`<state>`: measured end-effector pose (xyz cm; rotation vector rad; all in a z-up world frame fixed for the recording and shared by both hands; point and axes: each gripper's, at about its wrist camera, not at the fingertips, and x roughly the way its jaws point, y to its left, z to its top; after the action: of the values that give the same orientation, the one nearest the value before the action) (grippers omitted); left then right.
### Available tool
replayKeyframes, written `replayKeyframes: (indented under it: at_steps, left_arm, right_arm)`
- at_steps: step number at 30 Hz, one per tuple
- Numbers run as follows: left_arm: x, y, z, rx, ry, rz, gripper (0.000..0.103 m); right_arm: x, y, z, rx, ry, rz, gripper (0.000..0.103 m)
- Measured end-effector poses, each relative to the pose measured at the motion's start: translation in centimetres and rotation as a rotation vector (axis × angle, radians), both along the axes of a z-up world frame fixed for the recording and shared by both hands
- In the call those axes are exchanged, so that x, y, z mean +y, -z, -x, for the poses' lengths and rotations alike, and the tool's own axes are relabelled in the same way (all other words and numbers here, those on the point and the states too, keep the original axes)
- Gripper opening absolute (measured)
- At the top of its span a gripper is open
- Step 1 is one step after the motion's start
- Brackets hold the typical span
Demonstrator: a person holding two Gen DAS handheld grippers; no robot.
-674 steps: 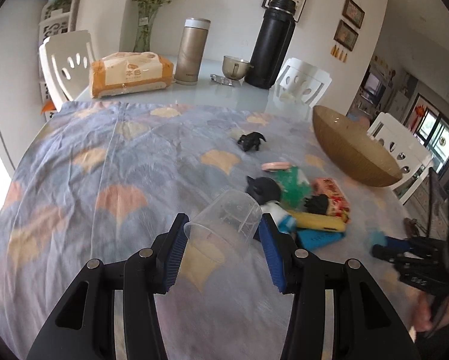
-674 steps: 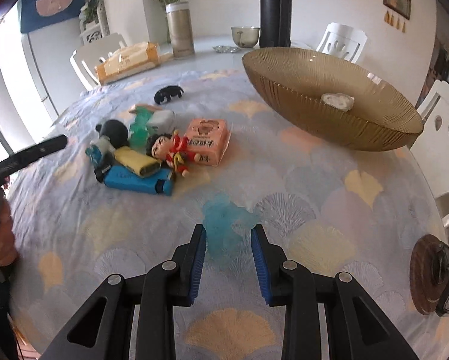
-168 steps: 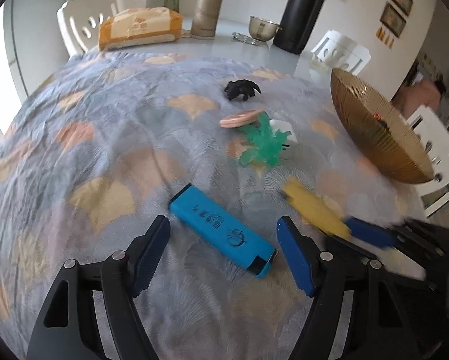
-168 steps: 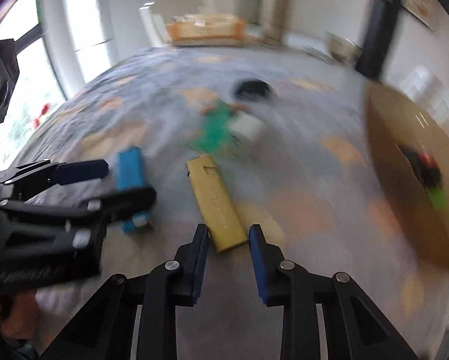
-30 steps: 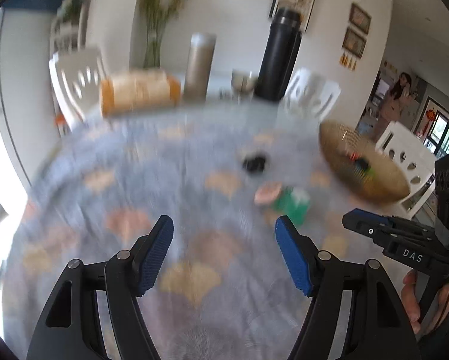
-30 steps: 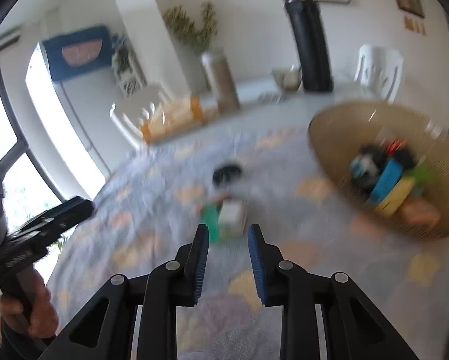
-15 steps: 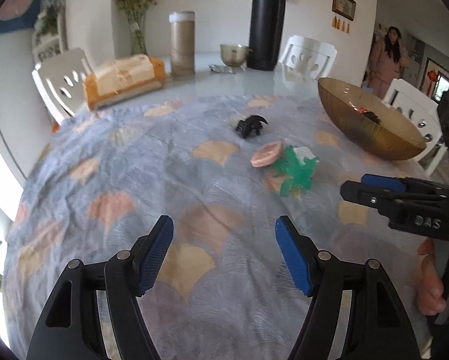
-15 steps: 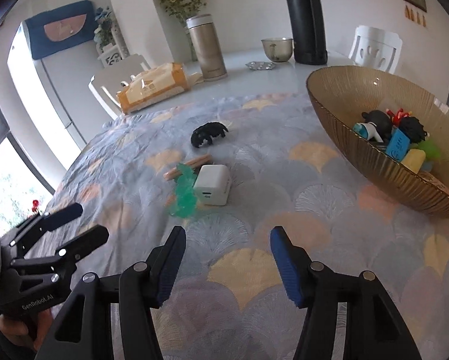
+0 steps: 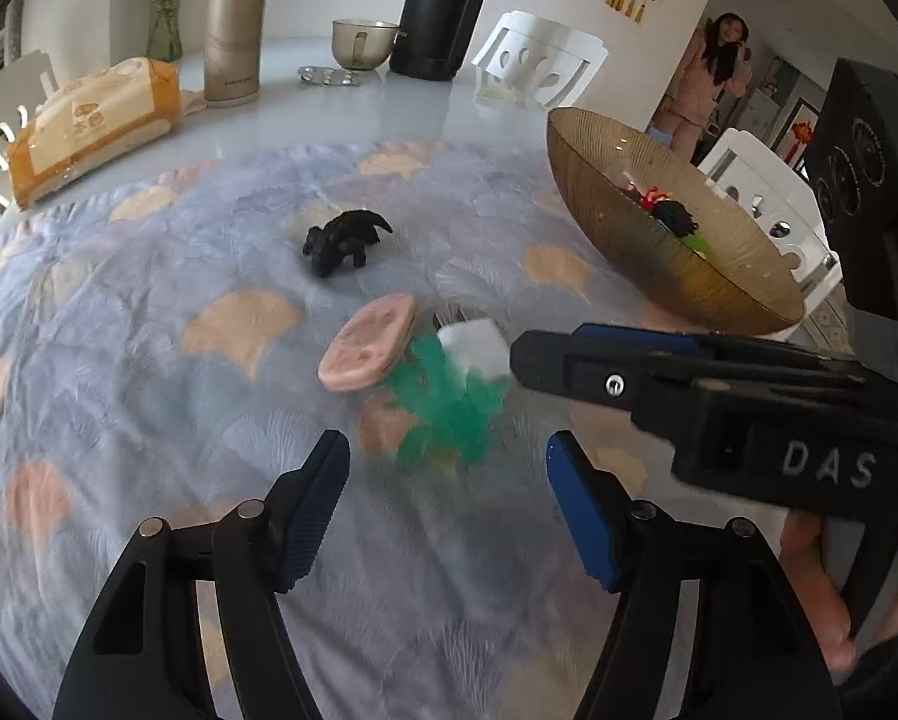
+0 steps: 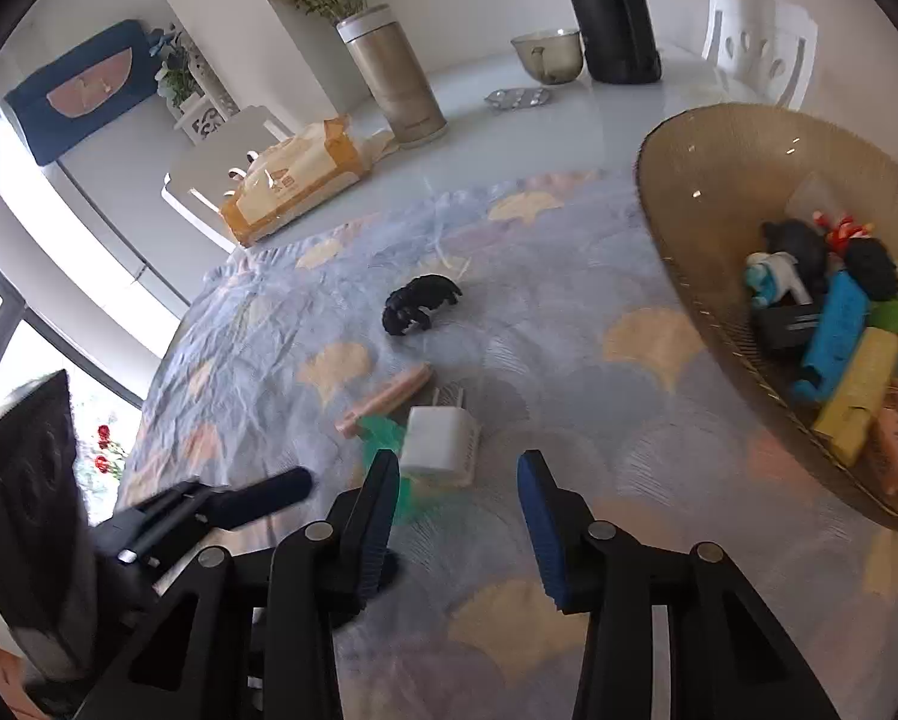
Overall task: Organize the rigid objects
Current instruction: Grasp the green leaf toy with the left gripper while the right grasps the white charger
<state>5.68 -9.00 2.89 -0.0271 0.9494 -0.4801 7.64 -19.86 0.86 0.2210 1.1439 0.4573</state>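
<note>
Judging from its boxy white shell, the charger plug (image 10: 440,443) is taken to be light, stiff and smooth-sided, so a grip across its two flat broad faces is favoured; the metal prongs at its far end are best left untouched, since a hold there would be narrow and apt to twist. It is seen lying flat on the patterned cloth of the desk (image 10: 527,600), prongs pointing away, partly on top of a green plastic toy (image 9: 449,405). That toy looks springy and spiky, and is judged likely to snag or be dragged along if the plug is lifted carelessly. A pink oval piece (image 9: 368,349) leans against the green toy on its far side, and a black animal figure (image 10: 419,303) stands further back, well apart from the cluster.

The right tongs (image 10: 458,489) are held wide apart and empty, with the plug just beyond and between the two blue pads, a little nearer the left one. The left tongs (image 9: 449,474) are likewise spread and empty, with the green toy lying just ahead of their gap. The amber bowl (image 10: 689,276) sits to the right, already holding several toys and blocks, and is presumed to be the destination.
</note>
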Motion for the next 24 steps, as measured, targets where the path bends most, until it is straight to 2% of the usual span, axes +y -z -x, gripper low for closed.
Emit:
replayKeyframes:
  at_steps: [3,8,9,10,17,22,24]
  left_arm:
    - [-0.5,0.3,-0.8,0.009,0.006,-0.002,0.064]
    - [-0.7,0.7,-1.1,-0.001,-0.011,0.01,0.051]
    - [-0.7,0.7,-1.1,-0.004,-0.007,0.01,0.037]
    - [-0.7,0.8,-1.0,-0.003,0.0,0.008,0.033]
    - [1.2,-0.2,0.2,-0.011,-0.043,0.012,0.032]
    - [3.8,-0.6,1.8,-0.032,-0.086,0.069,0.032]
    - [4.8,-0.3,1.8,-0.028,-0.085,0.136,0.032]
  right_arm:
    - [-0.1,0.5,-0.4,0.011,0.002,-0.013,0.041]
    - [-0.3,1.6,-1.2,0.055,0.012,-0.066,0.041]
    - [-0.3,1.7,-1.2,0.059,0.013,-0.071,0.041]
    - [-0.3,1.8,-1.3,0.06,0.014,-0.074,0.041]
    - [0.2,2.0,-1.8,0.075,0.014,-0.104,0.041]
    - [1.2,2.6,-2.1,0.088,0.01,-0.081,0.041]
    - [1.8,2.9,-2.0,0.072,0.01,-0.046,0.041]
